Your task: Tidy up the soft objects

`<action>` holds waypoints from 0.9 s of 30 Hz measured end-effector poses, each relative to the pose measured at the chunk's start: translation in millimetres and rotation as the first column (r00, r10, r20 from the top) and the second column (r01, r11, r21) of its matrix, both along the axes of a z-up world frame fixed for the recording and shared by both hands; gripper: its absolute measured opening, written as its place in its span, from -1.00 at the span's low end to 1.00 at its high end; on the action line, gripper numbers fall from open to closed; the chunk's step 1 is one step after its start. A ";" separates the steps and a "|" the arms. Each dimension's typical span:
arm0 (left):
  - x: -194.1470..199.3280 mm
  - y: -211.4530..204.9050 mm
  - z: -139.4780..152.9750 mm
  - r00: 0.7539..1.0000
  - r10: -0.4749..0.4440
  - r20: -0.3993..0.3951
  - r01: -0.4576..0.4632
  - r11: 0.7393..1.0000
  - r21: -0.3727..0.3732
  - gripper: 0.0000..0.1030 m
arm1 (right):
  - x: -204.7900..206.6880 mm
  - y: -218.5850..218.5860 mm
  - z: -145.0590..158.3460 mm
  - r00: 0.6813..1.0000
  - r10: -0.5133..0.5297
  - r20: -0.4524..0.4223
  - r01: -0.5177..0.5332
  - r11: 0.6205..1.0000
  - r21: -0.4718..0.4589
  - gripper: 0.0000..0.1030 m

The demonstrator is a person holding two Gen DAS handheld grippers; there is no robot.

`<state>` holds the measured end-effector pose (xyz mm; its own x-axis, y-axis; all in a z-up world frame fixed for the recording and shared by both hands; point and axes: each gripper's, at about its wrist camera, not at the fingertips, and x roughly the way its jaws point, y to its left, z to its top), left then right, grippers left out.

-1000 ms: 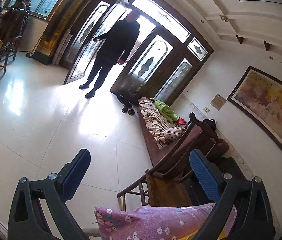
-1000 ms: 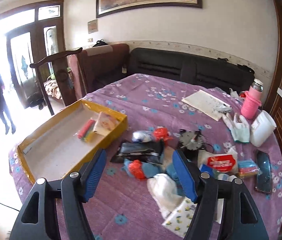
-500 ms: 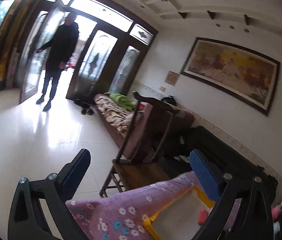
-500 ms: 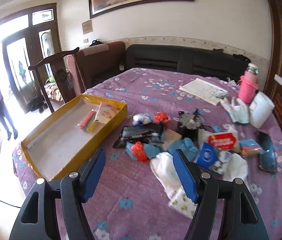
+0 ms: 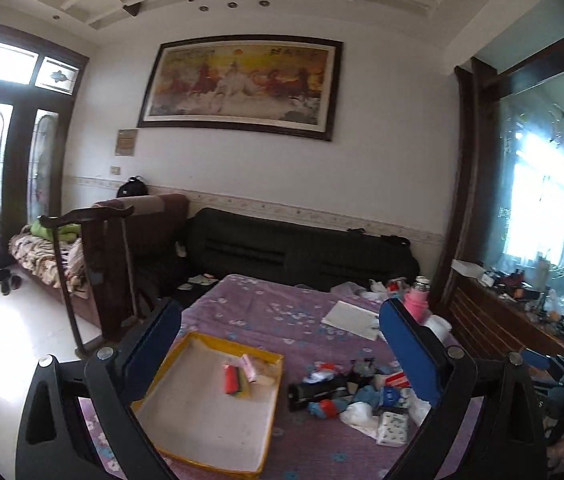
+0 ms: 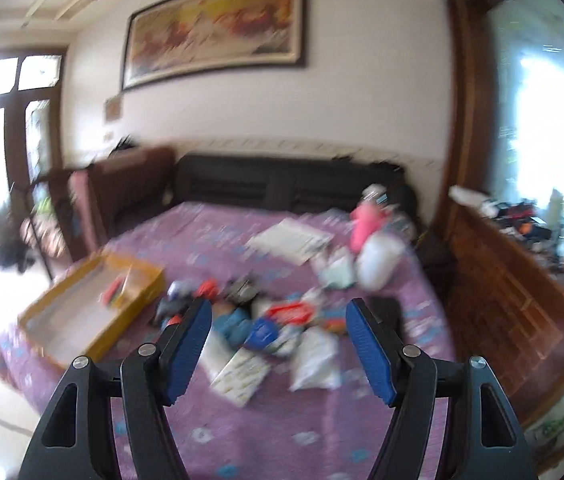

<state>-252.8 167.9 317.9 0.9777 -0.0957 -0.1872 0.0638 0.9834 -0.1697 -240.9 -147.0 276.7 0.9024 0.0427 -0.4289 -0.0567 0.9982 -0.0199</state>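
A pile of soft items (image 5: 356,396), with blue cloth, white tissue packs and a black pouch, lies on a purple flowered tablecloth (image 5: 282,312). The pile also shows, blurred, in the right wrist view (image 6: 277,320). A yellow-rimmed tray (image 5: 269,364) to its left holds a red item (image 5: 230,378) and a pink one. The tray shows in the right wrist view (image 6: 57,344) too. My left gripper (image 5: 282,340) is open and empty, high above the tray. My right gripper (image 6: 279,320) is open and empty, above the pile.
A pink flask (image 5: 418,300), a white jug (image 6: 378,260) and a paper sheet (image 5: 352,318) sit at the table's far right. A black sofa (image 5: 302,248) and a wooden chair (image 5: 93,264) stand behind it. A wooden cabinet (image 6: 522,300) is on the right.
My left gripper has swung right from the doorway and floor to face the table and tray. My right gripper has shifted right over the pile; its view is now blurred.
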 end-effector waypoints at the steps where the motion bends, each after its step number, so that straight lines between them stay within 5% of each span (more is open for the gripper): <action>1: -3.4 0.5 10.4 1.000 -0.025 -0.004 0.025 1.000 -0.016 0.93 | -5.0 -13.7 17.9 0.999 -0.023 0.024 0.022 0.999 0.026 0.47; 4: 5.0 -1.7 59.9 0.997 -0.077 0.002 0.077 0.996 -0.041 0.93 | -12.1 -50.4 69.3 0.993 -0.080 0.085 0.072 0.993 0.093 0.53; 8: 2.2 -4.7 115.5 0.998 -0.044 0.055 0.042 0.998 0.042 0.98 | -6.1 -83.3 143.3 0.977 -0.164 0.138 0.154 0.985 0.079 0.55; 12: 23.2 1.7 137.5 0.998 -0.054 0.010 0.054 0.998 0.043 1.00 | 14.5 -99.6 206.1 0.960 -0.240 0.145 0.238 0.971 0.034 0.68; 14: 34.9 5.3 129.0 0.997 -0.070 -0.014 0.071 0.997 0.036 1.00 | 19.4 -104.8 214.3 0.960 -0.248 0.130 0.243 0.969 0.051 0.69; 17: 60.2 7.7 91.2 0.992 -0.102 -0.075 0.103 0.995 0.007 1.00 | 25.3 -102.3 191.7 0.966 -0.236 0.110 0.231 0.971 0.052 0.75; 20: 93.8 8.0 35.5 0.968 -0.164 -0.188 0.157 0.986 -0.054 1.00 | 40.9 -91.5 137.4 0.975 -0.217 0.039 0.216 0.976 0.028 0.75; 23: 124.5 2.4 -30.1 0.930 -0.211 -0.302 0.195 0.977 -0.081 1.00 | 64.2 -67.5 61.7 0.983 -0.173 -0.062 0.172 0.985 -0.016 0.75; 27: 147.8 8.1 -99.5 0.908 -0.177 -0.380 0.162 0.984 -0.072 1.00 | 90.7 -33.8 -33.1 0.985 -0.092 -0.148 0.083 0.995 -0.063 0.75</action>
<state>-105.1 176.0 218.5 0.7995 -0.2679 -0.5375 0.1513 0.9560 -0.2515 -150.2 -180.8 243.6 0.8264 -0.0616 -0.5597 0.0239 0.9969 -0.0745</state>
